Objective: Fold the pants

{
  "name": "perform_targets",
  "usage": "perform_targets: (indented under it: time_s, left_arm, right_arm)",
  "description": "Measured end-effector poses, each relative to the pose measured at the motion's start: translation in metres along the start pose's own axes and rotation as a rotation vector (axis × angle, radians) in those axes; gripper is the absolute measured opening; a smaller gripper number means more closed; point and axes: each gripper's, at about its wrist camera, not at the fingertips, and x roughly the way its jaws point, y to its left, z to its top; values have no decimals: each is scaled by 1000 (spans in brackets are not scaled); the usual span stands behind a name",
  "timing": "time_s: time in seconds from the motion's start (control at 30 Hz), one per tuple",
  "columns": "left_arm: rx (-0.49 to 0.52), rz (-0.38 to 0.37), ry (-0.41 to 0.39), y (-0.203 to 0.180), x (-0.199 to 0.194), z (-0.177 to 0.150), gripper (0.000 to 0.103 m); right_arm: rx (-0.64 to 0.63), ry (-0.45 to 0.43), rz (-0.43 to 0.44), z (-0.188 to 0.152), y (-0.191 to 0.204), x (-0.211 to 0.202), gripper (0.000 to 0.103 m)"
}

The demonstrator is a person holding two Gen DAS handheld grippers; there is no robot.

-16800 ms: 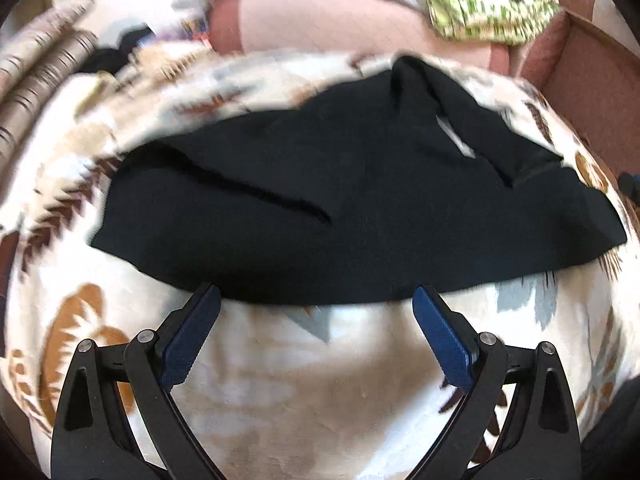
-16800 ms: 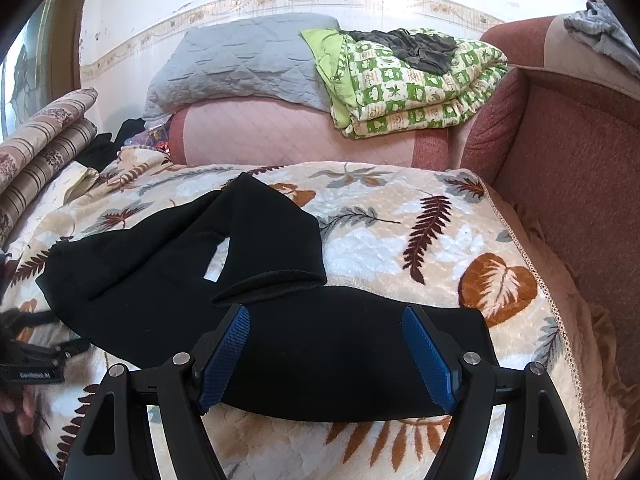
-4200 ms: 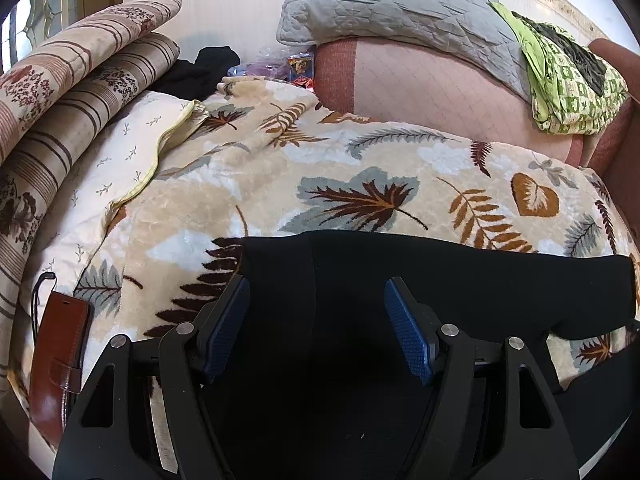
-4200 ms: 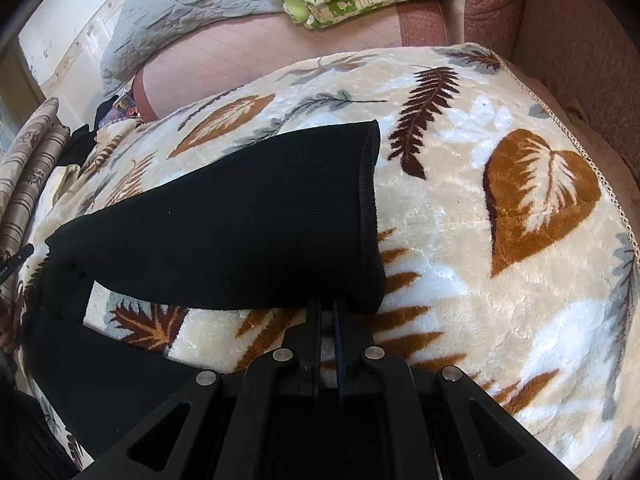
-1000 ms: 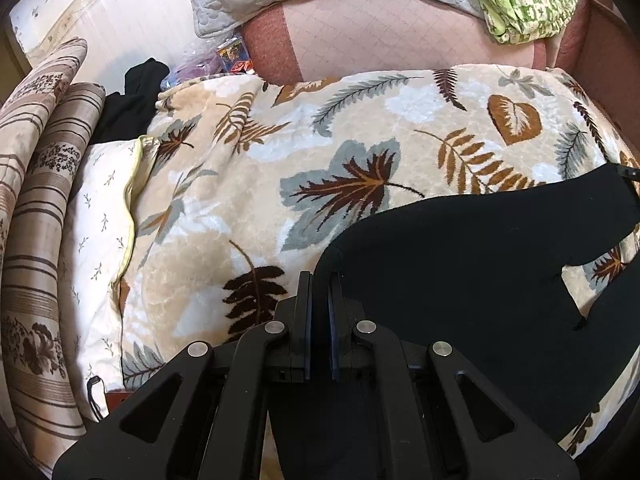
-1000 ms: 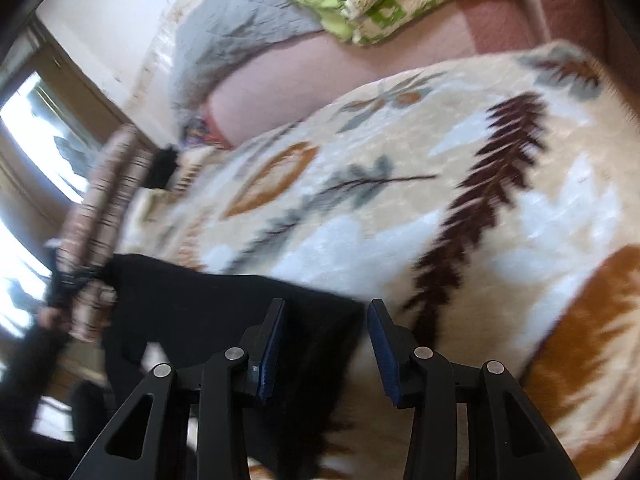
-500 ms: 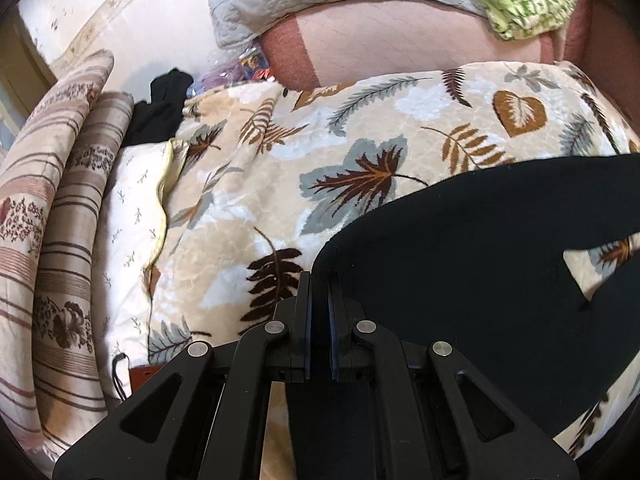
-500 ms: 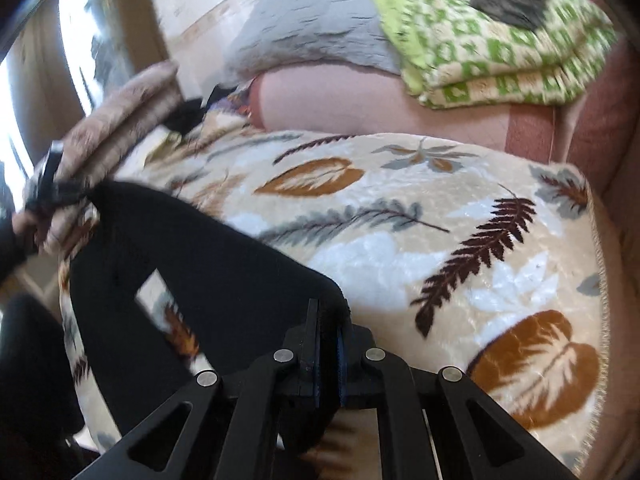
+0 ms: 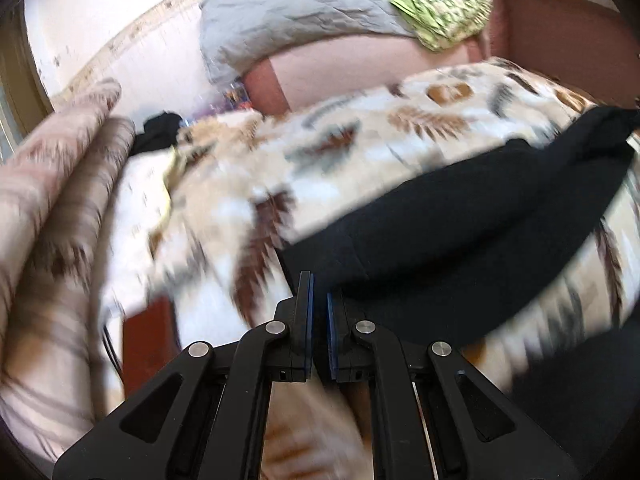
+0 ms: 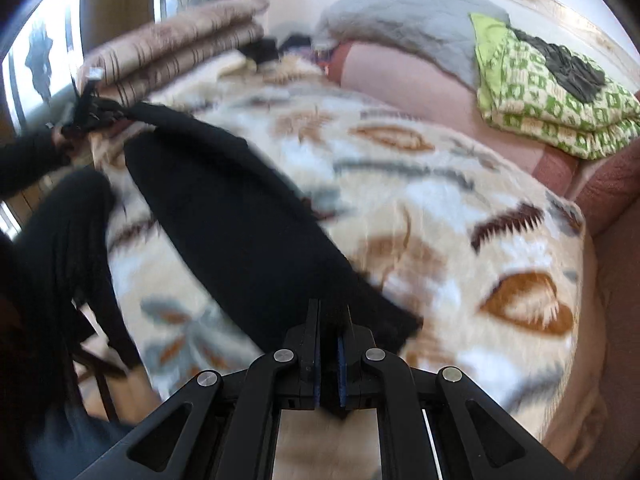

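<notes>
The black pants [image 9: 472,216] hang stretched between the two grippers above a bed covered by a leaf-patterned blanket [image 9: 360,148]. Both views are blurred.

In the left wrist view, the left gripper [image 9: 318,312] has its fingers [image 9: 306,320] drawn nearly together with a corner of the black cloth pinched between them; the fabric starts right at the fingertips and runs up and to the right, narrowing toward the far edge of the frame. A brown wallet-like thing [image 9: 148,340] lies on the bed to the left of the fingers, beside rolled striped bedding [image 9: 52,184].

In the right wrist view, the right gripper [image 10: 329,344] is likewise clamped on the pants [image 10: 240,216]: dark cloth fills the narrow gap between its fingers [image 10: 312,340] and spreads away from them up and to the left as a broad band. At the far end of that band the left gripper [image 10: 86,114] holds the other corner. A second part of the garment hangs down at the left, off the blanket [image 10: 460,216].

Behind the bed lie a grey quilt [image 10: 404,16] and a folded green patterned blanket [image 10: 552,104].
</notes>
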Motion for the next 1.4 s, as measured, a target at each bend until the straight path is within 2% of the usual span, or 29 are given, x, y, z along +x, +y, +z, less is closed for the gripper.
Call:
perform_targets:
  time_s: [0.07,0.13,0.3,0.43,0.67,0.73,0.8,0.87,0.97,1.03,1.1,1.17,1.2,1.27,1.3,1.33,1.37,1.4]
  left_arm:
    - [-18,-50,24,-6,-3,-23,4]
    - [-33,-80,36,-11,-4,-34,5]
    - [-164,-118,35,-9,-8,-36,8]
    - [-281,-145,80,1,1,-35,12]
    - [-320,-105,93,0,9,-33,13]
    - [-325,-103,97,3,7,-36,14]
    - [-333,-60,107,10,4,-42,16]
    - [-371,1,134,21,1,-50,16]
    - [-452,34,104,39,-17,-55,16]
    - [-457,14,45,41,-33,-47,16]
    - [-436,-36,-17,35,-45,-29,16]
    - [-386,-96,-42,21,-44,-6,16]
    - [-367,-117,-35,16,-39,2,16]
    - [-323,-176,28,3,-9,21,16]
    - [-316,-201,77,1,10,26,16]
    - [-320,-227,150,0,32,29,16]
    - [-337,-221,216,1,55,30,16]
    - [-354,-211,239,2,67,30,16]
  right_arm:
    - [36,26,-22,-17,-1,6,5]
    - [50,55,-56,-29,-2,13,5]
    - [21,66,-132,-29,3,19,5]
    - [-49,82,-188,-26,11,20,5]
    - [-27,94,-210,-41,8,29,5]
    - [15,90,-214,-48,1,26,10]
    - [50,126,-279,-56,-7,24,17]
    - [92,194,-370,-67,-21,24,17]
    - [235,164,-400,-73,-41,2,17]
    - [294,74,-334,-62,-41,-15,17]
    - [311,3,-197,-45,-33,-20,19]
    - [286,-19,-105,-27,-24,-12,19]
    - [293,6,-61,-19,-25,-1,19]
    - [337,84,-11,-9,-34,30,19]
    - [378,154,16,-7,-44,52,18]
    - [404,183,19,-6,-54,69,16]
    - [412,151,12,-2,-60,74,16]
    - [426,142,-12,3,-67,81,16]
